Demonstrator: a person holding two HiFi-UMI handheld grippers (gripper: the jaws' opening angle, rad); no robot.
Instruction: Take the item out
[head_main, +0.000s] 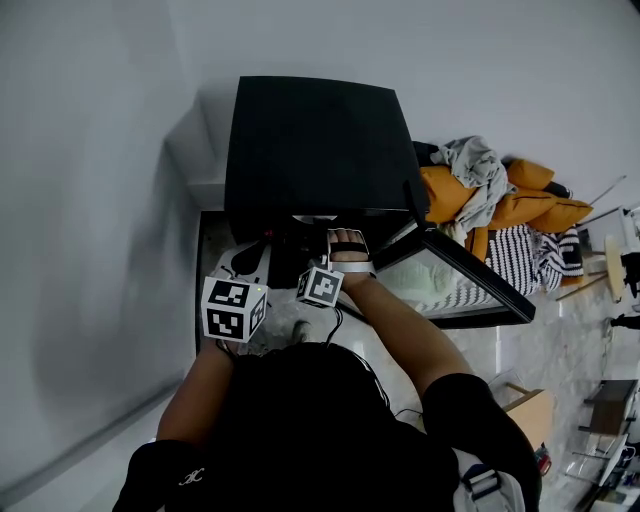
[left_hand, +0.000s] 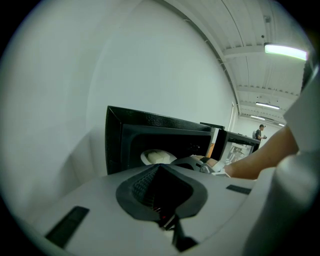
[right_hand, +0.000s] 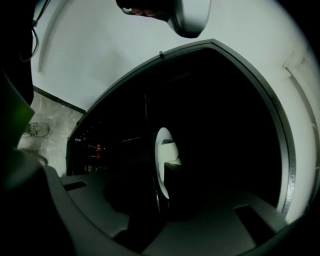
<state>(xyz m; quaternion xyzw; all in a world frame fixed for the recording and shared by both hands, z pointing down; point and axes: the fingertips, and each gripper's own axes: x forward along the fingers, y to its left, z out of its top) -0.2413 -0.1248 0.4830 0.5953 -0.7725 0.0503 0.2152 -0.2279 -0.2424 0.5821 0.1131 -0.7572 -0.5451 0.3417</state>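
Observation:
A black microwave (head_main: 315, 140) stands on a white counter with its door (head_main: 460, 280) swung open to the right. Inside lies a white plate (left_hand: 157, 157) with a pale lump of food (right_hand: 172, 150) on it. My right gripper (head_main: 322, 285) reaches into the dark cavity. In the right gripper view, rolled on its side, the plate's rim (right_hand: 161, 150) runs down between the dark jaws of that gripper (right_hand: 162, 200), and the dark hides whether they press on it. My left gripper (head_main: 236, 300) hangs outside, left of the opening, its jaws (left_hand: 162, 195) together on nothing.
The counter's edge (head_main: 215, 240) runs along a white wall at the left. A heap of orange, grey and striped clothes (head_main: 500, 200) lies right of the microwave. The person's right forearm (left_hand: 260, 160) crosses in front of the door. A person (left_hand: 259, 132) stands far off.

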